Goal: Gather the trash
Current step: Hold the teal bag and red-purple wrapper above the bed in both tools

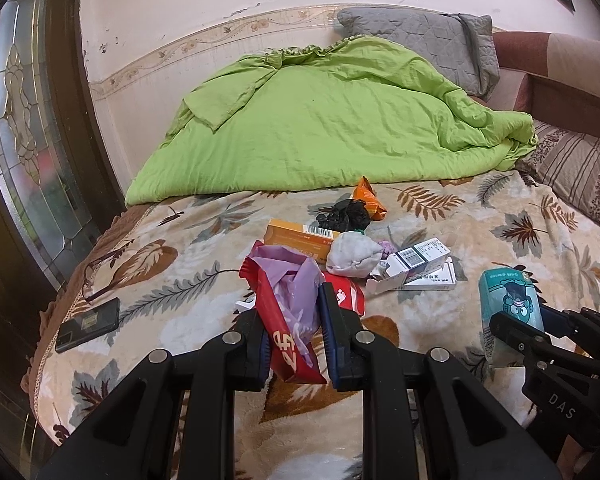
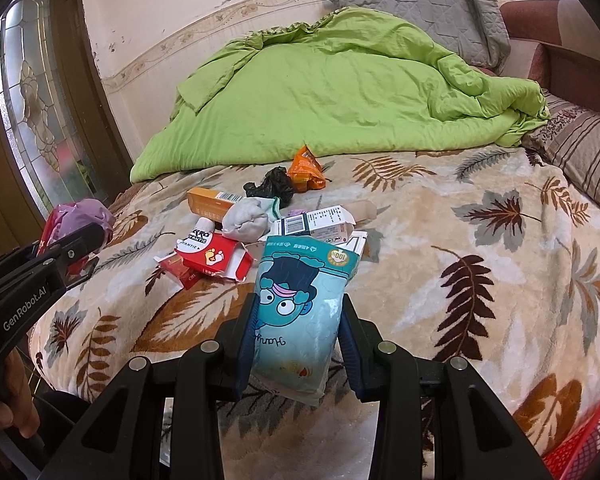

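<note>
- The left tool (image 1: pixel 294 344) is clamped on a red wrapper (image 1: pixel 288 340) with a crumpled purple bag (image 1: pixel 290 284) bunched against it; both stand up between its pads, above the bed (image 1: pixel 440 320).
- The right tool (image 2: pixel 298 344) is clamped on a teal tissue pack (image 2: pixel 300 308) with a cartoon face, held upright and tilted a little.
- A red basket (image 2: pixel 588 448) shows at the lower right corner of the right view, just right of the right tool; what it holds is hidden.
- The rest of the trash lies on the bed ahead of both tools:
- a torn red box (image 2: pixel 210 260) just ahead and left of the tissue pack;
- a grey wad (image 2: pixel 246 220) beyond it, touching an orange box (image 2: pixel 212 202);
- a white carton (image 2: pixel 316 226) with a barcode right behind the pack's top edge;
- a black bag (image 2: pixel 274 186) and an orange packet (image 2: pixel 306 170) farthest off, beside each other.
- A green quilt (image 1: pixel 320 120) lies behind the litter, a phone (image 1: pixel 88 324) well left of the left tool.
- A hand (image 2: pixel 4 400) grips the left tool's handle.
</note>
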`<state>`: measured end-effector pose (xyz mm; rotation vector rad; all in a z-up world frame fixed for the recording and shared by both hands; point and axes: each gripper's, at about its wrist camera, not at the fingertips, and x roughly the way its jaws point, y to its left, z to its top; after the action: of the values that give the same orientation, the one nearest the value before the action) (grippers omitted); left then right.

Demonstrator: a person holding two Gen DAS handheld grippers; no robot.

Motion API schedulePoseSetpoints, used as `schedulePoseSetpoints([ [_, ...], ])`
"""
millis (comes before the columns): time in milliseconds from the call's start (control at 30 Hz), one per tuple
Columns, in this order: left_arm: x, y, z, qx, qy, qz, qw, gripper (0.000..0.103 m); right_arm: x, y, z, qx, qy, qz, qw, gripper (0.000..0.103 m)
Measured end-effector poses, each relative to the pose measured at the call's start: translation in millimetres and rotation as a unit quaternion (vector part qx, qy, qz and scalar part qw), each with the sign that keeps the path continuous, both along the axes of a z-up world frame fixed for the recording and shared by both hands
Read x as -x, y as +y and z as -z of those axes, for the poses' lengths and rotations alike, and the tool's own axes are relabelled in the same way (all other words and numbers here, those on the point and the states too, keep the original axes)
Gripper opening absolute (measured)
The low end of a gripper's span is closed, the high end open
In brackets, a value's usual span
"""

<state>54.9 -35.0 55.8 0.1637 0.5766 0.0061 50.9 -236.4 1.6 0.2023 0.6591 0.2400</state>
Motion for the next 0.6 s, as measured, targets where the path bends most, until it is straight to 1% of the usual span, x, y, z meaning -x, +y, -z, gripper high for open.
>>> schedulePoseSetpoints([
  [600, -0.5, 8.9, 0.8, -0.005, -0.004, -0.014, 0.9999, 0.02, -0.4, 1.3, 0.6, 0.0, -0.001, 0.0, 1.0, 0.041],
])
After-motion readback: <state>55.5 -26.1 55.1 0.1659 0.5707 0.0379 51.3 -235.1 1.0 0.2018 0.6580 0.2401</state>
